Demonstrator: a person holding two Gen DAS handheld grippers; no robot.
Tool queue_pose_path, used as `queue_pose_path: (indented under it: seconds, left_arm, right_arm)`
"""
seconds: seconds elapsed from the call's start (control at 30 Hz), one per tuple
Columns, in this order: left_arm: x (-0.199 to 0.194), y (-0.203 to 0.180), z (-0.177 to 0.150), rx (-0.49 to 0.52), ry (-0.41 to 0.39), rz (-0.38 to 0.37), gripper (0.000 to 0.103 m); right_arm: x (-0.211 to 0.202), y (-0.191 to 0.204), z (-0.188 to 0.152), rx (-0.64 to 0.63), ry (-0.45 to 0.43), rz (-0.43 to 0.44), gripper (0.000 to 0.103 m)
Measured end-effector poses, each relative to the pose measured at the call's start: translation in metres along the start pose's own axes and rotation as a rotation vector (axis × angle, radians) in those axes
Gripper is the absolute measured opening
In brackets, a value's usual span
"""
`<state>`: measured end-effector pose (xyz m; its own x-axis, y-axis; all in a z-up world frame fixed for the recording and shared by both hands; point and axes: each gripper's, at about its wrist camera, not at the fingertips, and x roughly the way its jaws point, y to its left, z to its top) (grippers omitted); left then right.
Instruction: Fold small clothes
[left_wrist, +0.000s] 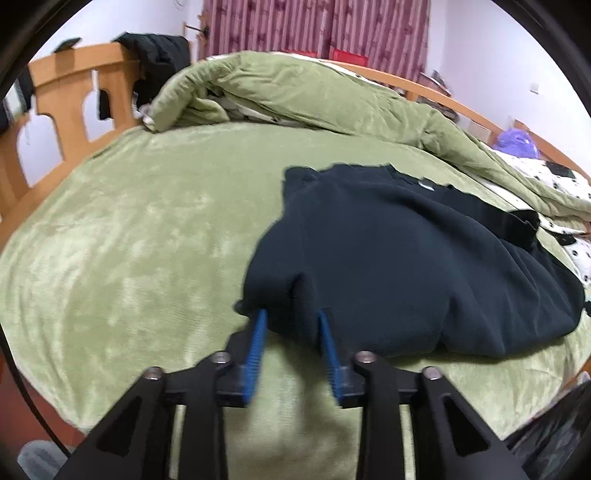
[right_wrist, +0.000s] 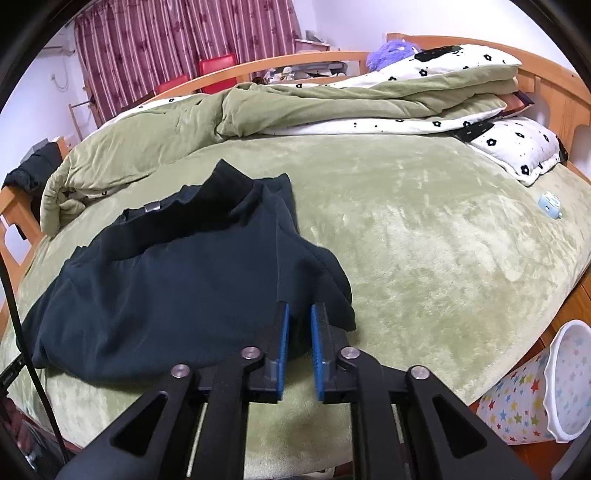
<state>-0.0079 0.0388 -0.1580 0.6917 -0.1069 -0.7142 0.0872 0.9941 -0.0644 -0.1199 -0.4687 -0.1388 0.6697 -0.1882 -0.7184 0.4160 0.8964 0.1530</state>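
green plush bedding covers the bed, with the dark garment lying on it. left gripper stands partly parted, tips hidden under the garment's near corner; grip unclear. right gripper is narrowly parted at the opposite corner, cloth behind its tips.

A green plush blanket covered the bed, with a rumpled green quilt heaped along its far side. A flower-print pillow lay near the wooden headboard. Maroon curtains hung behind, and a star-patterned bin stood beside the bed.
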Motion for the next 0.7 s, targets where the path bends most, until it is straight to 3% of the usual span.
queue_pose_path:
  seconds: [0.07,0.27,0.7]
  left_arm:
    - [-0.005,0.005,0.002,-0.021,-0.012,0.009,0.046]
    - [-0.017,0.012,0.02,-0.039,-0.017,0.019,0.051]
    - [-0.004,-0.019,0.095,0.007,-0.06,0.019,0.056]
  right_arm:
    - [-0.002,0.003,0.004,-0.009,-0.004,0.004,0.025]
    - [-0.014,0.017,0.022,-0.035,-0.038,0.043,0.041]
    - [-0.003,0.058,0.075,-0.062,-0.072,0.104,0.05]
